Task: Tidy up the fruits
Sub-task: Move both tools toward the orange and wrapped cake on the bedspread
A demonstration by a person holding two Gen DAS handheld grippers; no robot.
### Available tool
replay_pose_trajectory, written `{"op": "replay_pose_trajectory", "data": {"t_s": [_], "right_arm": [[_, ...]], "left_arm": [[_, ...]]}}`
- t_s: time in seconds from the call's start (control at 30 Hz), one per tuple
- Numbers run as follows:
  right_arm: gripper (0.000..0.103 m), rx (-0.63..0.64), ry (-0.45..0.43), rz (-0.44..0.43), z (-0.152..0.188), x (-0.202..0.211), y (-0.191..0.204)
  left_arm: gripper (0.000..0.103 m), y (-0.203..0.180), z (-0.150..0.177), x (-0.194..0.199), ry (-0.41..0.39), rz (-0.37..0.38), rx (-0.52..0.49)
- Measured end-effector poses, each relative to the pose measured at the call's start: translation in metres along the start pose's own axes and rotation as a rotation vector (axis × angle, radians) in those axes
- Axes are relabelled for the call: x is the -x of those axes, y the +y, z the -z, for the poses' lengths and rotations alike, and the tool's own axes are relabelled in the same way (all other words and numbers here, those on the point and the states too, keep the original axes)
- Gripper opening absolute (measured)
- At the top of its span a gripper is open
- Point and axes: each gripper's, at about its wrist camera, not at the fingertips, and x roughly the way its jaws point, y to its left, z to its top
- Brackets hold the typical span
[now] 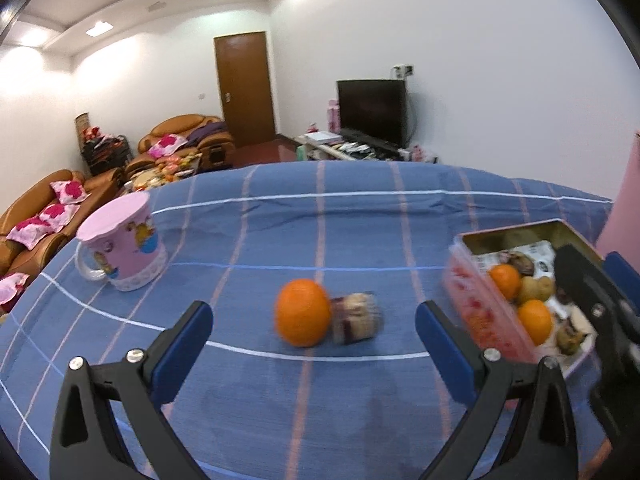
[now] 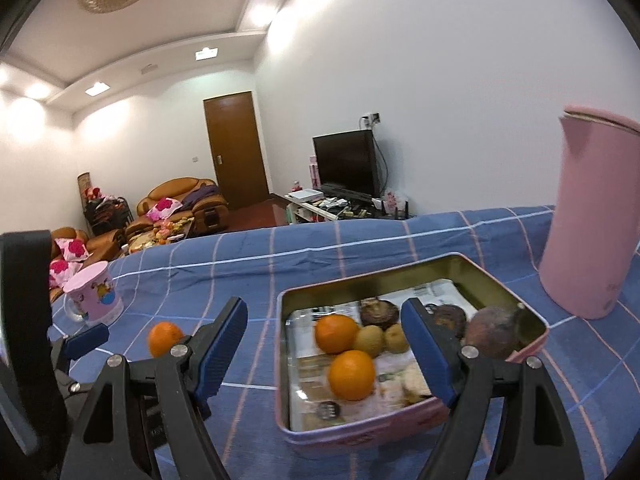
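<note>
1. Centre of my left view: a loose orange [image 1: 303,312] lies on the blue checked cloth [image 1: 256,400], touching a blurred wrapped item [image 1: 356,318] I cannot identify.
2. My left gripper [image 1: 314,330] is spread wide with nothing held.
3. Lower centre of my right view: a pink tin [image 2: 360,436] holds two oranges [image 2: 352,374], kiwis [image 2: 368,340] and dark smeared pieces.
4. My right gripper [image 2: 324,344] gapes empty, one finger [image 2: 426,354] hiding part of the tin.
5. Right edge crops a pink jug [image 2: 588,216].

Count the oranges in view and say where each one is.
3. Two round oranges lie inside the pink rectangular tin; one orange sits on the blue checked tablecloth beside a small wrapped cake. More may be hidden.
</note>
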Motion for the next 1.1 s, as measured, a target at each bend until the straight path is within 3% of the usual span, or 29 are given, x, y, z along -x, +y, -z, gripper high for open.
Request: {"op": "replay_pose_trajectory", "data": {"t_s": [0.3,0.53,0.7,0.77,0.97,1.1], "right_arm": [[0.079,0.07,0.039,-0.076,0.003,-0.015,0.032],[0.06,0.136,0.132,-0.132,0.008,-0.036,0.063],[0.053,0.23,0.253,-0.162,0.015,-0.057,0.088],[0.042,0.259,0.307,-0.164,0.018,-0.066,0.095],[0.041,0.238,0.436,-0.228,0.025,-0.093,0.103],[0.041,0.227,0.429,-0.232,0.022,-0.098,0.108]], "left_arm": [[0.103,0.063,-0.001,-0.025,0.078,-0.1,0.099],[0.103,0.083,-0.001,-0.035,0.094,-0.153,0.107],[0.103,0.096,-0.001,-0.04,0.113,-0.201,0.115],[0.103,0.099,0.0,-0.042,0.125,-0.216,0.121],[0.103,0.1,0.001,-0.043,0.128,-0.221,0.106],[0.103,0.098,0.001,-0.043,0.134,-0.215,0.096]]}}
